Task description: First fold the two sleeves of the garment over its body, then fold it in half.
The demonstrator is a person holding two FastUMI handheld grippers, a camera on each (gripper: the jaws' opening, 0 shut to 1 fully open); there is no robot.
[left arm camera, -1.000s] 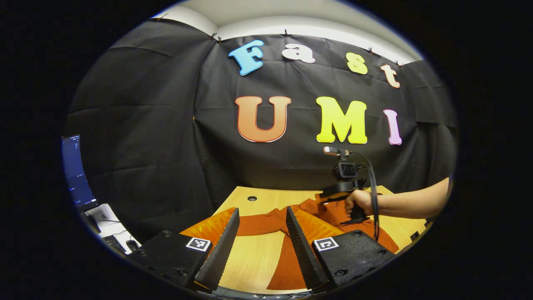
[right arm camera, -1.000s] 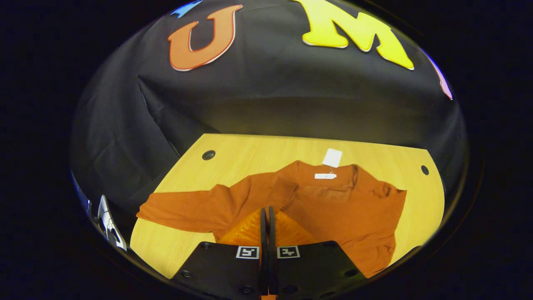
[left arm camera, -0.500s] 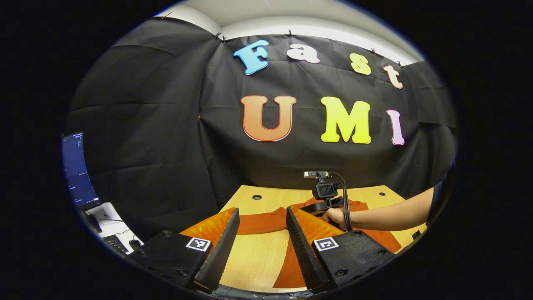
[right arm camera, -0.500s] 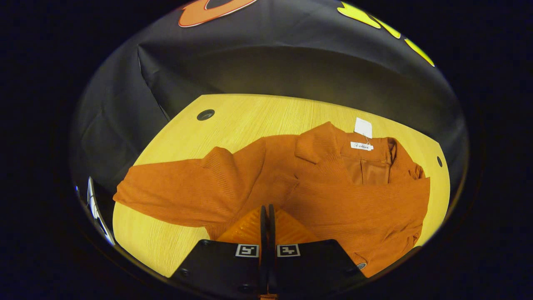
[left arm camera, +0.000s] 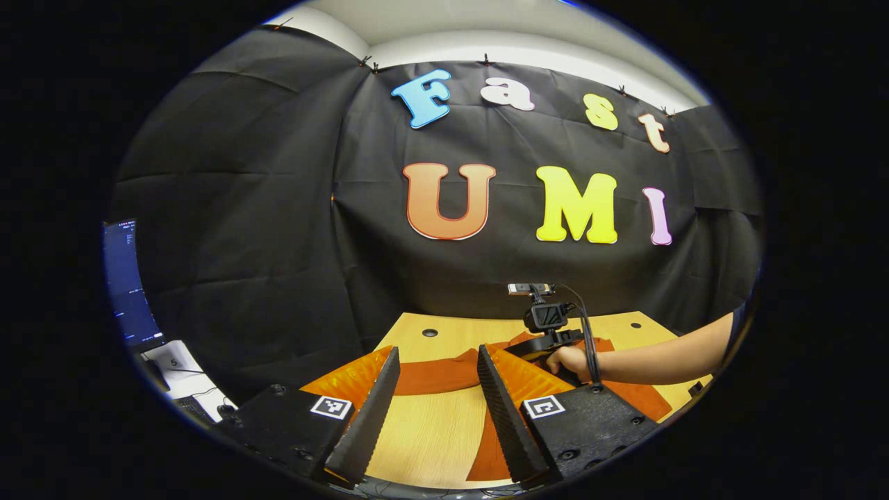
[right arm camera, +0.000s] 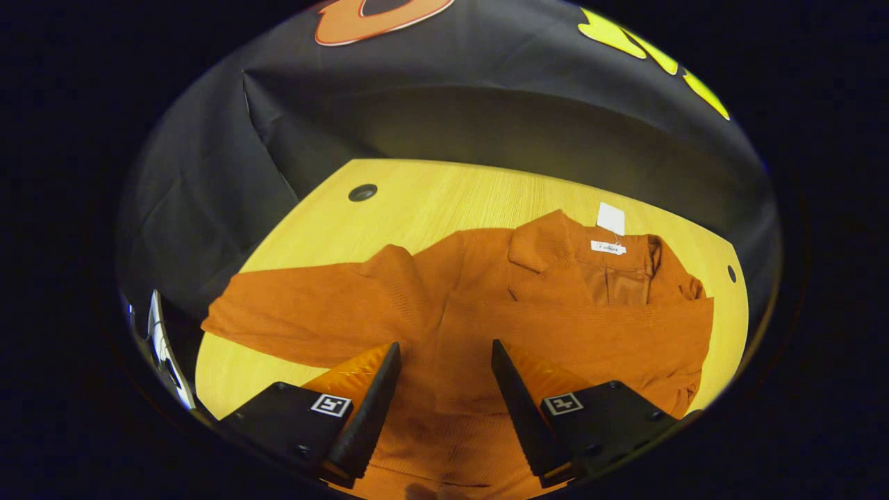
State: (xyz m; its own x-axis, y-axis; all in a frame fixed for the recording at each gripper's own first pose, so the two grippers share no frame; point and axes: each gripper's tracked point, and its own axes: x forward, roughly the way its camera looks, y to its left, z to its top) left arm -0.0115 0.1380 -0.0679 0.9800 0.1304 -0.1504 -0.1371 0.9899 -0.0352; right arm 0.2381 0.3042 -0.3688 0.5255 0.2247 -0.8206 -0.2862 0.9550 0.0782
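Just ahead of the right gripper point(right arm camera: 441, 410), and running under its wide-spread fingers, lies the orange garment point(right arm camera: 528, 312) on the wooden table point(right arm camera: 430, 194). Nothing sits between those fingers but flat cloth below them, so the gripper holds nothing. One sleeve crosses the body from the gripper's right, its end lying close under the fingers, which suggests this fold is laid and the gripper stands open to leave it undisturbed. The other sleeve point(right arm camera: 298, 316) stretches out flat to the gripper's left, away from the body, not yet folded over. Beyond the fingers, at the far side of the garment, the collar with its white tags point(right arm camera: 611, 229) faces the booth wall.

The left gripper point(left arm camera: 434, 410) hangs near the table's front edge with its fingers also spread wide and empty, bare tabletop between them and the outstretched sleeve crossing just beyond their tips (a sensible waiting spot, I judge, since that sleeve is the nearer job for it). Ahead and to its right, a hand point(left arm camera: 573, 361) grips the other gripper low over the garment.

Folding in half remains for later.
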